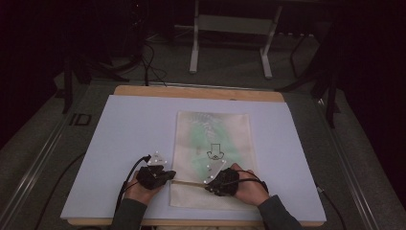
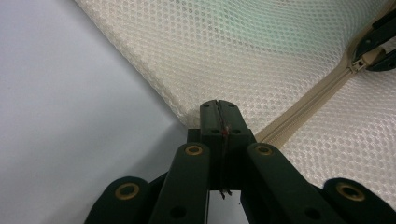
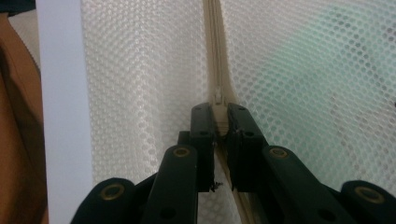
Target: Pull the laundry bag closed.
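Because the zipper (image 1: 191,181) needs counter-tension, my left gripper (image 2: 218,109) clamps the mesh bag (image 1: 213,143) edge at lower centre. My right gripper (image 3: 220,116) is closed on the zipper pull (image 3: 218,100).

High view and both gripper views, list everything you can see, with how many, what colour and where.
mesh bag: one, cream with something green inside, flat on the middle of the board
zipper: one, beige, across the bag near its near end
zipper pull: one, beige, between the right gripper's jaws
board: one, pale lilac-white, covers the table
table: one, wooden, its edge shows behind the board
stand: one, white metal, on the floor beyond the table
left gripper: one, black, shut at the bag's left edge
right gripper: one, black, shut on the zipper pull
hands: two, at the near edge
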